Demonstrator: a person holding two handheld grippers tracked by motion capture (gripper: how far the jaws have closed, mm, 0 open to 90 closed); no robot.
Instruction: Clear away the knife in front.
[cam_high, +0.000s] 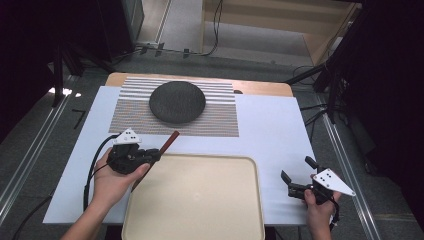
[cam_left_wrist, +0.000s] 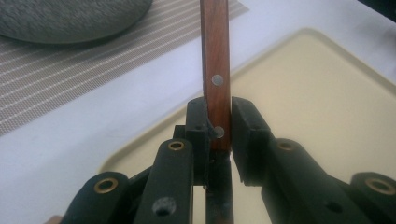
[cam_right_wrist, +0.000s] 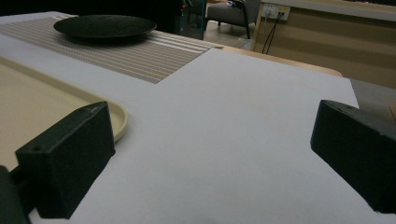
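Note:
My left gripper (cam_high: 155, 154) is shut on a utensil with a brown wooden handle (cam_high: 170, 141), held just over the far left corner of the beige tray (cam_high: 250, 200). In the left gripper view the riveted handle (cam_left_wrist: 215, 56) points away from the left gripper (cam_left_wrist: 218, 126). Its other end is hidden between the jaws. My right gripper (cam_high: 297, 168) is open and holds nothing, low over the white table cover right of the tray. Its black fingers (cam_right_wrist: 70, 154) stand wide apart in the right gripper view.
A dark round plate (cam_high: 177, 101) sits on a striped placemat (cam_high: 220, 120) at the table's far side. The tray's rim (cam_right_wrist: 119, 116) lies left of my right gripper (cam_right_wrist: 212, 154). Floor rails and cables run beside the table.

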